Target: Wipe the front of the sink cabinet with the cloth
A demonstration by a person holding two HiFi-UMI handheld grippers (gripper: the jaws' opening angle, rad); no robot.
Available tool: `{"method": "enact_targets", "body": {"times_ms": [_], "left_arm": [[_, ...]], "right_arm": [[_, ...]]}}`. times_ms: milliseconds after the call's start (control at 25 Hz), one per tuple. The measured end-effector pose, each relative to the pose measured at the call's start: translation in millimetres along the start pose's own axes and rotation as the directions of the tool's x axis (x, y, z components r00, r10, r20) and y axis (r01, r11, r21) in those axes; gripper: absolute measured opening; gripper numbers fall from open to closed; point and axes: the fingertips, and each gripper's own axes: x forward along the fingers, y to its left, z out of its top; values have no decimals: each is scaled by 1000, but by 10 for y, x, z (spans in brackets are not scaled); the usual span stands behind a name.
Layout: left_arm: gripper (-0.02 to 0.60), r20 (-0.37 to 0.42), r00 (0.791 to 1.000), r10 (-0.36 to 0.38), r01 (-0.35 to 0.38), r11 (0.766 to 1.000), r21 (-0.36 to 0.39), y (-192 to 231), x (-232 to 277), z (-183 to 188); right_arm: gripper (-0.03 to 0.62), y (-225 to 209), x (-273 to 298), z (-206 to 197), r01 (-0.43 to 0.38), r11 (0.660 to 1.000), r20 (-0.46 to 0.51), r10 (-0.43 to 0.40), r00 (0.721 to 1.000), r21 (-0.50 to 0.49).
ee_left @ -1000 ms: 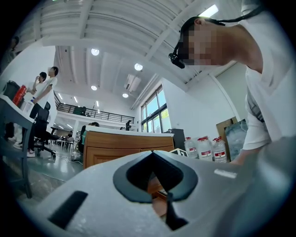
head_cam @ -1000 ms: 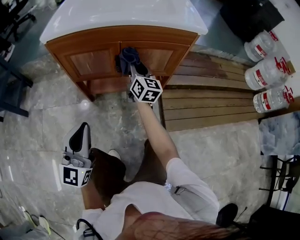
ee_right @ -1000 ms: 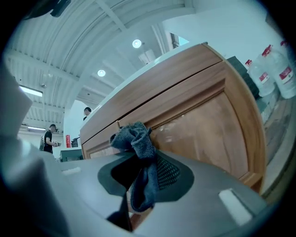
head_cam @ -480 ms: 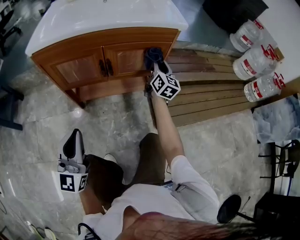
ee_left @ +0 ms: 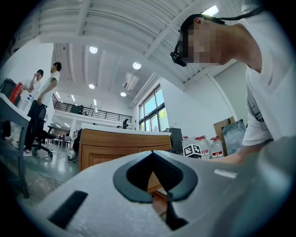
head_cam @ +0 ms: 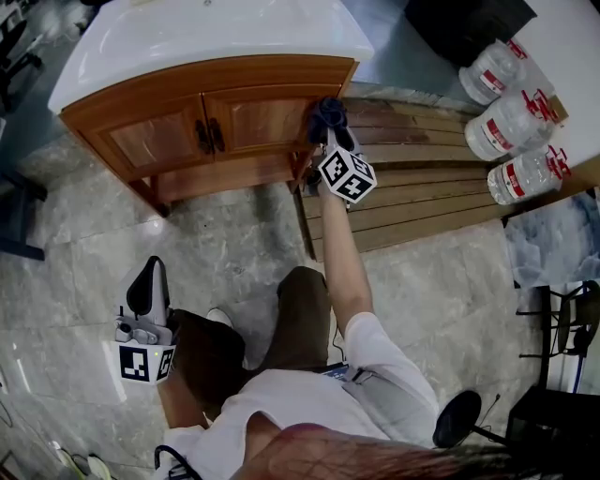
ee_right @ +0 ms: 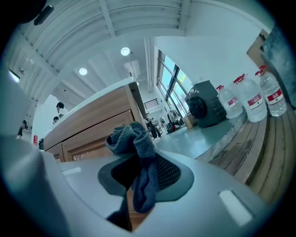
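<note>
The wooden sink cabinet (head_cam: 169, 136) with a white top stands at the top of the head view. A dark blue cloth (head_cam: 327, 112) is pressed against the right end of its front, near the corner. My right gripper (head_cam: 329, 127) is shut on that cloth at arm's length. In the right gripper view the cloth (ee_right: 137, 139) bunches up between the jaws of the right gripper (ee_right: 138, 159), with the cabinet (ee_right: 92, 120) just behind. My left gripper (head_cam: 150, 281) hangs low by the person's knee, shut and empty. In the left gripper view the left gripper (ee_left: 152, 155) points at the cabinet (ee_left: 115, 143) from a distance.
A wooden slatted pallet (head_cam: 422, 187) lies on the floor right of the cabinet. Three large water bottles (head_cam: 511, 122) lie at the right edge. A black appliance (head_cam: 464, 28) stands behind the pallet. Marble floor (head_cam: 216, 244) spreads before the cabinet, and a chair base (head_cam: 14, 216) shows far left.
My right gripper has slid the cloth rightward along the cabinet front, from the door handles to the right corner. The left gripper has stayed low by the knee.
</note>
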Motion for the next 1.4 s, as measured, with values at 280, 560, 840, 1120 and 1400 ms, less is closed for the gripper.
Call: {"method": "enact_targets", "body": {"times_ms": [280, 560, 840, 1120, 1400], "left_arm": [[5, 6, 1000, 26, -26, 1000, 15, 2, -13, 26], [5, 8, 999, 45, -45, 999, 21, 46, 26, 14], [6, -1, 996, 85, -85, 995, 51, 101, -87, 49], [6, -18, 980, 197, -195, 977, 87, 362, -489, 150], [6, -41, 964, 263, -257, 959, 115, 496, -795, 175]], "right_arm": [[100, 353, -286, 2, -54, 998, 26, 54, 998, -15], [100, 1594, -771, -563, -318, 948, -65, 320, 945, 29], [100, 3063, -938, -1448, -604, 790, -203, 611, 765, 104], [100, 4130, -704, -2211, -712, 696, -287, 703, 650, 91], [100, 4462, -200, -2811, -682, 727, -370, 655, 659, 74]]}}
